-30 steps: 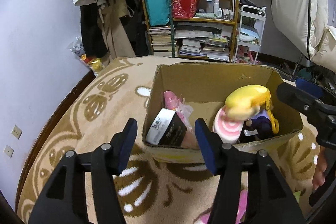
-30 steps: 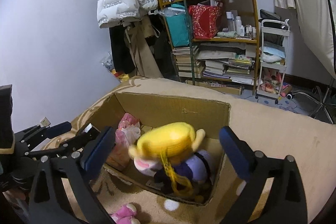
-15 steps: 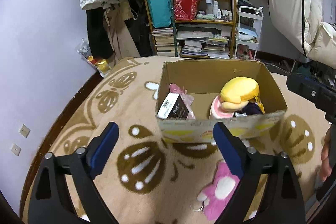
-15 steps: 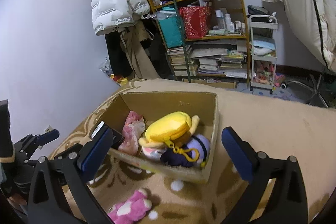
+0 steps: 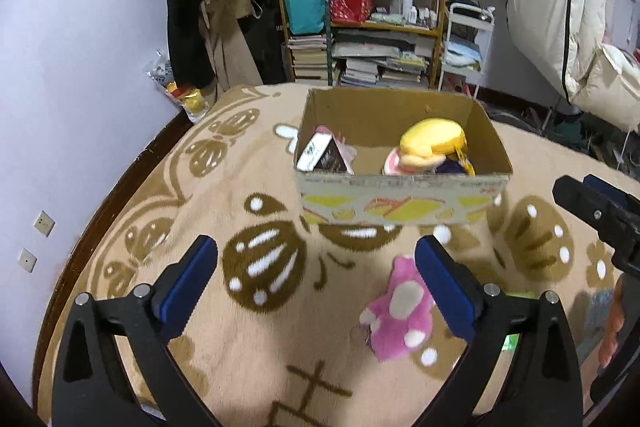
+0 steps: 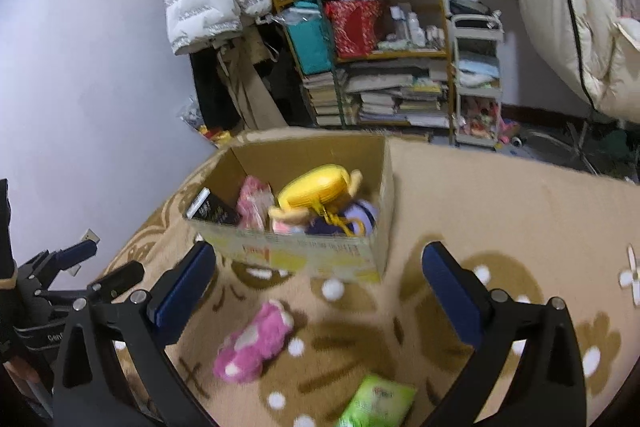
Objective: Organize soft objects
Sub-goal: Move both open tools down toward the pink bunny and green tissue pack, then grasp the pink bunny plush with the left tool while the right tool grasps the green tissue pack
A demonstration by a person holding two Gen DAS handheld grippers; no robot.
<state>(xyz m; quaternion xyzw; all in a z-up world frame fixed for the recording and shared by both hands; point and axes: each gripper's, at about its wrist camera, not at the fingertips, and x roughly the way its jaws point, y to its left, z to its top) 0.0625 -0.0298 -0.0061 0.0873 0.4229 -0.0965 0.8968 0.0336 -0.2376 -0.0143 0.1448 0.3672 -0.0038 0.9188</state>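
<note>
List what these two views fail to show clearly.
- Green packet: right wrist view, cut off by the bottom edge and blurred; its print is unreadable. In the left wrist view the gripper finger hides nearly all of it.
- Box floor: both views, hidden by the near wall and the toys.
- Purple toy: mostly buried under the yellow plush.
- Pink plush: left wrist view, partly behind the finger; blurred in both.

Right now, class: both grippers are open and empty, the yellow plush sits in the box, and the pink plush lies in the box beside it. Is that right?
Not quite. The pink plush lies on the blanket in front of the box, not in it; both wrist views show this. The left gripper and right gripper are open and empty, and the yellow plush is inside.
</note>
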